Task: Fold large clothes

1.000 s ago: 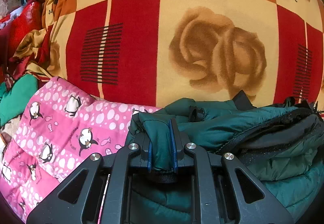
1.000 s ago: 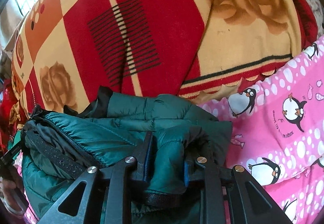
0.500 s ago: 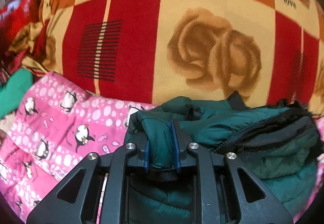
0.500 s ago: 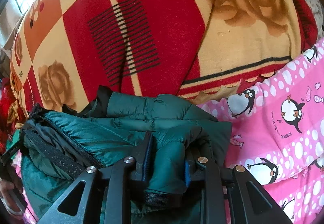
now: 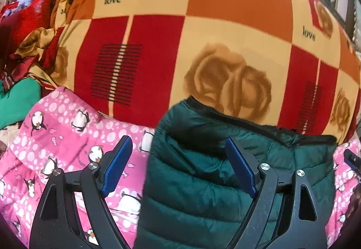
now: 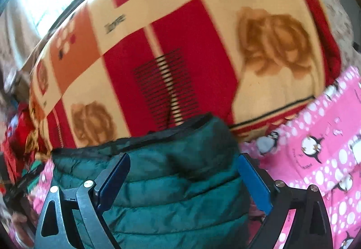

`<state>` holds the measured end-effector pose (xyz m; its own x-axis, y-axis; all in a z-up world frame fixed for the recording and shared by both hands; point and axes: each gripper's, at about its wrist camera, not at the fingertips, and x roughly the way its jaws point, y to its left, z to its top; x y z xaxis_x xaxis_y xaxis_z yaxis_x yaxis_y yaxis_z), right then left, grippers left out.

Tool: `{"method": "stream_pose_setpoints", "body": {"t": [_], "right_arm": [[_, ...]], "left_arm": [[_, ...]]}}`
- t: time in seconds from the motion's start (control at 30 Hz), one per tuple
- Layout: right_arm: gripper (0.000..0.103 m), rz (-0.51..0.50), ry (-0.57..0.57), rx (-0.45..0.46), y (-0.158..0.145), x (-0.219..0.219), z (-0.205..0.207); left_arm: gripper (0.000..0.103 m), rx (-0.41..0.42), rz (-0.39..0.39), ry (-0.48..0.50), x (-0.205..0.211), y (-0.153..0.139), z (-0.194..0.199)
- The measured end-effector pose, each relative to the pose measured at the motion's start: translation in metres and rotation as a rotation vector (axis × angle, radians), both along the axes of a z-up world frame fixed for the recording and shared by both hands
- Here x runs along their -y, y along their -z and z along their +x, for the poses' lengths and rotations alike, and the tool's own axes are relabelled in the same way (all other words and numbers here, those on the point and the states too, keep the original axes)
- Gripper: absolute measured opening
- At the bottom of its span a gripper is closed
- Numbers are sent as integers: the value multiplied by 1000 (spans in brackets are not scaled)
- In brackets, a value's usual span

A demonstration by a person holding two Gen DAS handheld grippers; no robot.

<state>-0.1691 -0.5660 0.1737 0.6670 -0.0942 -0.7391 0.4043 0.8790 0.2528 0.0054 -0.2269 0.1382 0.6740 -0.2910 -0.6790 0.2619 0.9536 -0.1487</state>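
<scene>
Both tools have just opened and let go of the green puffer jacket (image 5: 225, 181); a second ago each pinched a bunched fold of it, and now that fabric lies flat. The left tool (image 5: 180, 165) stands with its jaws spread wide, one blue pad (image 5: 116, 165) over the pink penguin quilt (image 5: 67, 136) and the other above the jacket, neither pressing on cloth. The right tool (image 6: 183, 179) is likewise spread, its pads on either side of the quilted panel without gripping it.

Location: the jacket rests as a folded bundle on the pink penguin quilt, its far edge against the red and cream rose blanket (image 5: 203, 35).

Handling judgement:
- Weight: probably light for its bulk.
- Stiffness: soft and padded; it compresses under the pads and is likely to spring back, so folds may reopen.
- Surface: the shell looks smooth and slightly glossy, so a shallow pinch could slip.
- Grip points: take hold at the dark trimmed edge (image 5: 248, 118) or at a corner of the bundle, where layers stack, and gather enough thickness between the pads.
- Fragility: none apparent.
</scene>
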Motion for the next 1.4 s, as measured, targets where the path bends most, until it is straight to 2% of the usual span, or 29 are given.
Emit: {"method": "stream_pose_setpoints", "body": {"t": [0.07, 0.13, 0.27, 0.37, 0.53, 0.97, 1.2, 1.33, 1.4], "right_arm": [[95, -55, -52, -42, 9, -14, 15], [95, -134, -87, -103, 22, -27, 32], [95, -214, -89, -185, 53, -28, 54], [95, -198, -81, -231, 79, -18, 56], [97, -154, -52, -217, 102, -7, 53], [97, -190, -42, -197, 103, -10, 50], [97, -197, -39, -196, 104, -17, 42], [97, -192, -50, -213, 86, -19, 33], [97, -180, -61, -191, 72, -22, 18]], "left_arm": [[85, -28, 23, -11, 9, 9, 7], [85, -73, 81, -33, 20, 23, 17], [85, -128, 162, -48, 28, 53, 29], [87, -137, 145, -52, 27, 66, 33], [88, -157, 106, -61, 24, 77, 40], [90, -141, 47, -72, 17, 85, 37], [95, -157, 11, -86, 6, 92, 39], [95, -165, 12, -79, 1, 93, 42], [95, -178, -6, -73, -7, 87, 40]]}}
